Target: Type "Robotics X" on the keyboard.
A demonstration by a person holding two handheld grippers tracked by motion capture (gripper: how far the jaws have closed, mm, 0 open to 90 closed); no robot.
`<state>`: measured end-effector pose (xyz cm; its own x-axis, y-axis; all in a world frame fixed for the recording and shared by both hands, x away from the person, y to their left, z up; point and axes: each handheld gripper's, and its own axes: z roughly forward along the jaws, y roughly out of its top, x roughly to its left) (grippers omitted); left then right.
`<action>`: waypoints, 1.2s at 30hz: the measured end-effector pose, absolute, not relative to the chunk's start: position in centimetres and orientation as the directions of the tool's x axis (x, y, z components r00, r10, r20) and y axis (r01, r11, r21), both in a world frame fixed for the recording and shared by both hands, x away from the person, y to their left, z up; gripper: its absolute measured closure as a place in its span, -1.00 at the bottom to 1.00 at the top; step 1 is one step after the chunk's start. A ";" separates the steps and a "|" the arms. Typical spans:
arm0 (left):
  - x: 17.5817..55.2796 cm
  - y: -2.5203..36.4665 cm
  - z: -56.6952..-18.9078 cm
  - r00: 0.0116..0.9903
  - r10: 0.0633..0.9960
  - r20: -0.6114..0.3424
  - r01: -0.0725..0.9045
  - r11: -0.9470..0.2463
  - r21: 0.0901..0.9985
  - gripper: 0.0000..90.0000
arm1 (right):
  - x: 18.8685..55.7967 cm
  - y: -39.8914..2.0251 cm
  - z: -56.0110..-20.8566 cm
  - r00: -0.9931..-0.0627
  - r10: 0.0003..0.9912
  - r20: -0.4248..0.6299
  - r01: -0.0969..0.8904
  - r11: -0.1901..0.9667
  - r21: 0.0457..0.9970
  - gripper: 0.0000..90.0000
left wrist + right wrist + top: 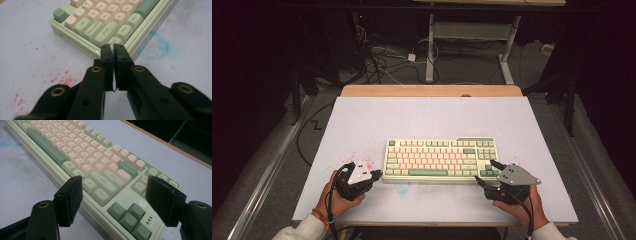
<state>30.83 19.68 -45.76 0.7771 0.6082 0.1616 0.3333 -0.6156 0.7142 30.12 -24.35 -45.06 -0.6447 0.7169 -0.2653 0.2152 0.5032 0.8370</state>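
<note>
Thing in hand: the keyboard [441, 159], pale green case with cream and green caps, lying flat near the front of my worktop [362, 120], between my two tools.
Left tool [376, 174]: pressed together with nothing between the jaws; in the left gripper view [114, 48] the tips sit just off the keyboard's [110, 22] near left corner, by the bottom-row key there. I cannot tell whether they touch the case.
Right tool [486, 171]: spread wide, holding nothing; in the right gripper view [113, 192] the jaws stand either side of the keyboard's [82, 162] right end, above the arrow keys [130, 217] and the front rim.
Weight: I judge it moderate for its size, a stiff one-piece body that will not flex if lifted from one end, though it may tip.
Surface: the case looks like smooth plastic, so likely slippery under hard pads; the white sheet under it looks smooth too, so it should slide on a push.
Fragile parts: the caps can pop off or get pressed; I would keep the pads off them.
Where to take hold: the solid front rim and side edges of the case, one tool at each end, pinching rim against underside.
Worktop marks: red speckles [60, 78] to the left, a blue smudge [156, 47] in front; neither matters to the grip.
</note>
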 end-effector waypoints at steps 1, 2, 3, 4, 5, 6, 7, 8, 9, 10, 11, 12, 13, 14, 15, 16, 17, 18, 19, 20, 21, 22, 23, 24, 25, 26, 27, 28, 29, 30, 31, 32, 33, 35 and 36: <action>31.0 19.4 -45.7 0.781 0.603 0.164 0.331 -0.621 0.710 0.95 | 30.1 -24.3 -45.1 -0.643 0.718 -0.265 0.216 0.503 0.837 -0.32; 31.1 19.2 -45.6 0.784 0.598 0.168 0.327 -0.628 0.706 0.95 | 30.1 -24.3 -45.1 -0.643 0.718 -0.266 0.216 0.503 0.837 -0.32; 31.3 18.9 -45.5 0.790 0.591 0.162 0.326 -0.629 0.706 0.95 | 30.2 -24.3 -45.1 -0.645 0.717 -0.265 0.218 0.504 0.836 -0.32; 31.5 18.7 -45.5 0.796 0.584 0.158 0.324 -0.632 0.704 0.95 | 30.2 -24.3 -45.1 -0.645 0.717 -0.265 0.218 0.504 0.836 -0.32; 31.6 18.4 -45.4 0.797 0.581 0.166 0.321 -0.640 0.698 0.95 | 30.1 -24.3 -45.1 -0.644 0.717 -0.265 0.219 0.505 0.835 -0.32; 31.8 18.2 -45.3 0.797 0.580 0.168 0.321 -0.642 0.696 0.95 | 30.1 -24.3 -45.2 -0.645 0.717 -0.265 0.220 0.506 0.834 -0.32; 32.0 18.0 -45.2 0.801 0.577 0.161 0.322 -0.641 0.697 0.95 | 30.2 -24.2 -45.3 -0.647 0.714 -0.267 0.221 0.511 0.831 -0.32; 32.2 17.8 -45.1 0.801 0.576 0.162 0.321 -0.642 0.696 0.95 | 30.2 -24.2 -45.3 -0.647 0.715 -0.265 0.224 0.510 0.830 -0.32; 32.4 17.6 -45.0 0.801 0.576 0.163 0.320 -0.643 0.696 0.95 | 30.2 -24.1 -45.4 -0.646 0.716 -0.264 0.226 0.511 0.830 -0.32; 32.5 17.4 -44.8 0.805 0.572 0.157 0.320 -0.642 0.696 0.95 | 30.2 -24.1 -45.4 -0.646 0.716 -0.264 0.226 0.511 0.830 -0.32; 32.7 17.1 -44.7 0.806 0.570 0.160 0.318 -0.644 0.695 0.95 | 30.3 -24.1 -45.4 -0.647 0.715 -0.267 0.226 0.514 0.827 -0.32; 32.9 16.8 -44.5 0.806 0.569 0.167 0.312 -0.646 0.696 0.95 | 30.3 -24.0 -45.4 -0.650 0.711 -0.267 0.227 0.517 0.825 -0.32; 33.1 16.5 -44.3 0.810 0.563 0.165 0.309 -0.648 0.696 0.95 | 30.3 -24.0 -45.5 -0.651 0.712 -0.265 0.229 0.516 0.825 -0.32; 33.3 16.2 -44.2 0.814 0.557 0.163 0.307 -0.651 0.694 0.95 | 30.3 -23.9 -45.5 -0.651 0.711 -0.267 0.229 0.519 0.824 -0.32; 33.6 15.8 -44.0 0.815 0.554 0.170 0.302 -0.655 0.692 0.95 | 30.3 -23.9 -45.5 -0.651 0.711 -0.267 0.229 0.519 0.824 -0.32; 33.8 15.5 -43.9 0.816 0.553 0.170 0.299 -0.654 0.695 0.95 | 30.3 -23.8 -45.5 -0.653 0.708 -0.269 0.229 0.522 0.821 -0.32; 34.1 15.1 -43.8 0.820 0.547 0.167 0.297 -0.657 0.693 0.95 | 30.3 -23.8 -45.6 -0.653 0.708 -0.269 0.229 0.523 0.821 -0.32; 34.4 14.8 -43.7 0.823 0.543 0.165 0.296 -0.658 0.692 0.95 | 30.3 -23.8 -45.6 -0.653 0.708 -0.269 0.229 0.523 0.821 -0.32; 34.8 14.5 -43.6 0.826 0.540 0.160 0.296 -0.658 0.693 0.95 | 30.3 -23.8 -45.6 -0.654 0.707 -0.270 0.229 0.525 0.819 -0.32; 35.1 14.1 -43.5 0.830 0.535 0.160 0.295 -0.663 0.688 0.95 | 30.3 -23.9 -45.6 -0.654 0.707 -0.269 0.231 0.526 0.819 -0.32; 35.4 13.7 -43.5 0.831 0.531 0.163 0.292 -0.668 0.684 0.95 | 30.3 -23.9 -45.6 -0.654 0.708 -0.268 0.233 0.525 0.819 -0.32; 35.7 13.4 -43.5 0.834 0.528 0.163 0.293 -0.673 0.679 0.95 | 30.3 -23.9 -45.6 -0.654 0.708 -0.268 0.233 0.525 0.819 -0.32; 36.0 13.0 -43.5 0.835 0.523 0.170 0.290 -0.681 0.672 0.95 | 30.3 -23.9 -45.6 -0.653 0.709 -0.267 0.234 0.523 0.820 -0.32; 36.2 12.6 -43.5 0.836 0.522 0.172 0.290 -0.685 0.668 0.95 | 30.3 -24.0 -45.6 -0.653 0.709 -0.267 0.233 0.524 0.819 -0.32; 36.5 12.3 -43.5 0.840 0.517 0.164 0.291 -0.685 0.668 0.95 | 30.3 -24.0 -45.6 -0.653 0.709 -0.268 0.233 0.524 0.819 -0.32; 36.7 12.0 -43.4 0.843 0.514 0.160 0.292 -0.686 0.666 0.95 | 30.3 -24.0 -45.6 -0.653 0.709 -0.268 0.233 0.524 0.819 -0.32; 36.9 11.6 -43.4 0.843 0.513 0.161 0.290 -0.686 0.668 0.95 | 30.3 -24.0 -45.6 -0.652 0.709 -0.269 0.233 0.525 0.819 -0.32; 37.2 11.3 -43.3 0.844 0.512 0.159 0.287 -0.683 0.671 0.95 | 30.3 -24.0 -45.6 -0.654 0.707 -0.269 0.232 0.526 0.818 -0.32; 37.3 11.0 -43.3 0.847 0.509 0.155 0.287 -0.683 0.672 0.95 | 30.3 -24.0 -45.6 -0.654 0.706 -0.273 0.230 0.528 0.817 -0.32; 37.5 10.7 -43.3 0.848 0.505 0.159 0.284 -0.687 0.669 0.95 | 30.3 -24.0 -45.7 -0.654 0.705 -0.273 0.228 0.529 0.817 -0.32; 37.7 10.3 -43.3 0.852 0.499 0.159 0.281 -0.692 0.665 0.95 | 30.3 -24.0 -45.7 -0.655 0.704 -0.274 0.229 0.531 0.816 -0.32; 37.9 10.0 -43.3 0.853 0.497 0.159 0.281 -0.695 0.662 0.95 | 30.3 -24.0 -45.7 -0.655 0.703 -0.276 0.228 0.533 0.815 -0.32; 38.1 9.7 -43.4 0.855 0.494 0.159 0.281 -0.699 0.658 0.95 | 30.3 -24.0 -45.7 -0.655 0.703 -0.276 0.228 0.533 0.815 -0.32; 38.4 9.1 -43.5 0.857 0.490 0.163 0.280 -0.707 0.650 0.95 | 30.3 -24.0 -45.7 -0.655 0.702 -0.278 0.228 0.535 0.814 -0.32; 38.5 8.9 -43.6 0.856 0.489 0.165 0.281 -0.710 0.646 0.95 | 30.3 -24.0 -45.7 -0.654 0.703 -0.280 0.228 0.536 0.813 -0.32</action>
<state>38.52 8.87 -43.58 0.8564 0.4891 0.1654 0.2805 -0.7098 0.6462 30.28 -23.96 -45.74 -0.6539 0.7030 -0.2796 0.2284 0.5357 0.8129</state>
